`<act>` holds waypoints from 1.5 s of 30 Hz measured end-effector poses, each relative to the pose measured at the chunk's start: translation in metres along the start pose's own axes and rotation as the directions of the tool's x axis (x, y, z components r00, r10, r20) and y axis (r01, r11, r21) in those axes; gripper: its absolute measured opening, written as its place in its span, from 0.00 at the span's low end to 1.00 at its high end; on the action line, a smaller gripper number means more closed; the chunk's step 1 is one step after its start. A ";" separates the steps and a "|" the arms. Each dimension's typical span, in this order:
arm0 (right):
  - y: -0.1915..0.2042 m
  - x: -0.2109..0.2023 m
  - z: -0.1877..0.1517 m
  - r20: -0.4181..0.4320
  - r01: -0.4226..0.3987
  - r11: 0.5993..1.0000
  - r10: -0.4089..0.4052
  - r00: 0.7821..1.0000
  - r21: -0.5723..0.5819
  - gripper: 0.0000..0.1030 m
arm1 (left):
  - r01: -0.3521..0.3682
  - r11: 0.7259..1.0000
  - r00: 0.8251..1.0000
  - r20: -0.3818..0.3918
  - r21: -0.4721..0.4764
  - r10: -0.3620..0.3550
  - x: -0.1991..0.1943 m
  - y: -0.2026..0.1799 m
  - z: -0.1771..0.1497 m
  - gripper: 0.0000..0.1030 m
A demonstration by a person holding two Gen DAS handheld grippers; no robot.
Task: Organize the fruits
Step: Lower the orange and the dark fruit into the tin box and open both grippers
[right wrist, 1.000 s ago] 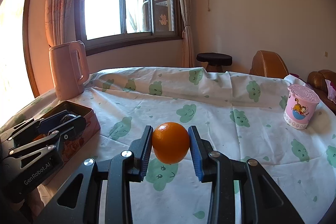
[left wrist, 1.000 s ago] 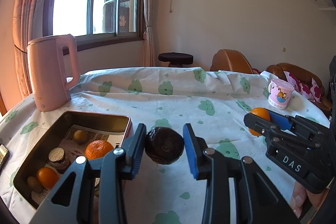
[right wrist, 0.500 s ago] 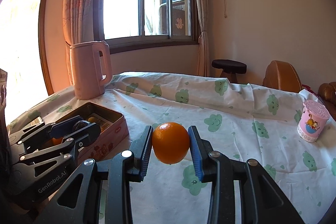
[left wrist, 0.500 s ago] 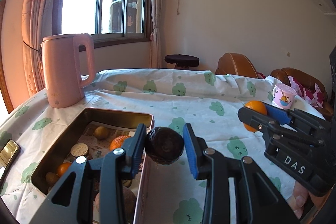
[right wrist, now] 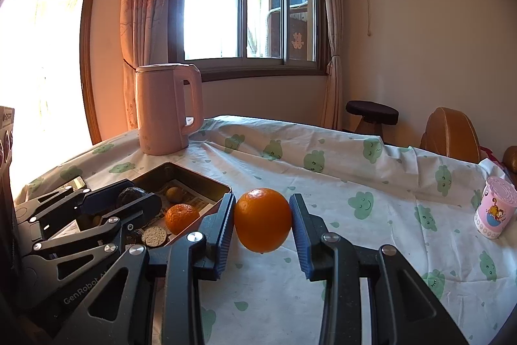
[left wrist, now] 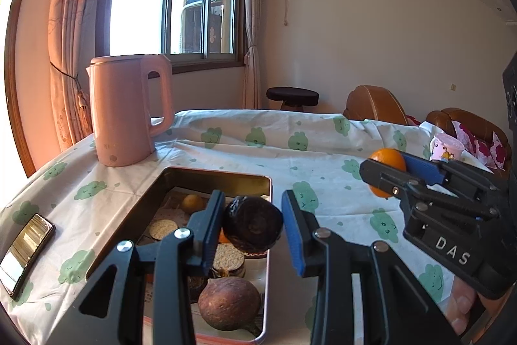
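A table under a white tablecloth printed with green clouds carries one pink kettle, one pink cup, one phone and one metal tin holding several mixed fruits. The left gripper clamps a dark wrinkled fruit above the tin; the right gripper clamps an orange just beside it.

A table is covered by a white cloth printed with green cloud faces. At the far left a pink kettle is set upright on it. Nearer, a metal tin is laid open on the cloth, and a phone is placed flat at the near left edge, apart from the tin. A pink cup is seen standing at the right side.
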State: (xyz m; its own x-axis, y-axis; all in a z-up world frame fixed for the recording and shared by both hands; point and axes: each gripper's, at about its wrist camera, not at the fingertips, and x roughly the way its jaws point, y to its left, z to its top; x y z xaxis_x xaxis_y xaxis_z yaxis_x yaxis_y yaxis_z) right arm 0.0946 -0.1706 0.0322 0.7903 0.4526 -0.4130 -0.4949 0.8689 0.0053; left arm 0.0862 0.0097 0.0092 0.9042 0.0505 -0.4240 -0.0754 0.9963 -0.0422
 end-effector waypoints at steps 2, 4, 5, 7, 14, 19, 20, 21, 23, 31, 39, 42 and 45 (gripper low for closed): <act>0.003 0.001 0.001 0.000 -0.007 1.000 0.007 1.000 -0.005 0.36 | -0.009 1.000 1.000 0.002 -0.001 0.009 -0.001 0.003 0.000 0.37; 0.006 0.002 0.002 0.000 -0.013 1.000 0.013 1.000 -0.009 0.36 | -0.018 1.000 1.000 0.003 -0.001 0.018 -0.002 0.006 -0.001 0.37; 0.007 0.002 0.003 0.000 -0.015 1.000 0.015 1.000 -0.011 0.36 | -0.023 1.000 1.000 0.004 -0.001 0.023 -0.003 0.007 -0.001 0.37; 0.009 0.002 0.003 0.001 -0.020 1.000 0.020 1.000 -0.013 0.36 | -0.031 1.000 0.999 0.009 0.000 0.031 -0.005 0.010 -0.001 0.37; 0.018 0.007 0.007 0.002 -0.039 0.999 0.039 0.999 -0.025 0.36 | -0.052 0.999 0.999 0.009 -0.001 0.052 -0.008 0.020 -0.001 0.37; 0.025 0.009 0.009 0.003 -0.053 0.998 0.053 0.999 -0.035 0.36 | -0.067 0.998 0.998 0.006 -0.006 0.067 -0.009 0.028 -0.001 0.37; 0.026 0.010 0.010 0.004 -0.055 0.998 0.056 0.998 -0.036 0.36 | -0.069 0.998 0.998 0.005 -0.008 0.069 -0.009 0.030 -0.001 0.37; 0.027 0.011 0.010 0.003 -0.058 0.998 0.058 0.998 -0.037 0.36 | -0.074 0.997 0.997 0.005 -0.009 0.074 -0.010 0.032 -0.001 0.37; 0.030 0.012 0.011 0.003 -0.063 0.997 0.063 0.998 -0.042 0.35 | -0.081 0.997 0.997 0.003 -0.013 0.081 -0.010 0.036 -0.001 0.37; 0.044 0.019 0.013 -0.004 -0.083 0.995 0.083 0.997 -0.059 0.35 | -0.109 0.994 0.994 -0.002 -0.029 0.109 -0.011 0.053 -0.003 0.37; 0.064 0.031 0.015 -0.019 -0.113 0.990 0.112 0.993 -0.079 0.36 | -0.140 0.989 0.990 -0.015 -0.041 0.139 -0.009 0.070 -0.007 0.37; 0.073 0.039 0.015 -0.033 -0.129 0.988 0.126 0.991 -0.087 0.36 | -0.146 0.988 0.989 -0.025 -0.047 0.145 -0.007 0.076 -0.009 0.37; 0.081 0.047 0.014 -0.053 -0.144 0.985 0.140 0.989 -0.091 0.36 | -0.148 0.988 0.989 -0.030 -0.048 0.147 -0.007 0.080 -0.011 0.37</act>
State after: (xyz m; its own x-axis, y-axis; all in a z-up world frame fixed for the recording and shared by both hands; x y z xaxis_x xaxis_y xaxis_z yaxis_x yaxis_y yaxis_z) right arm 0.0968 -0.0757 0.0255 0.6931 0.5586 -0.4556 -0.6347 0.7725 -0.0185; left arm 0.0693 0.0882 -0.0010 0.8703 0.1939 -0.4527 -0.2286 0.9733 -0.0226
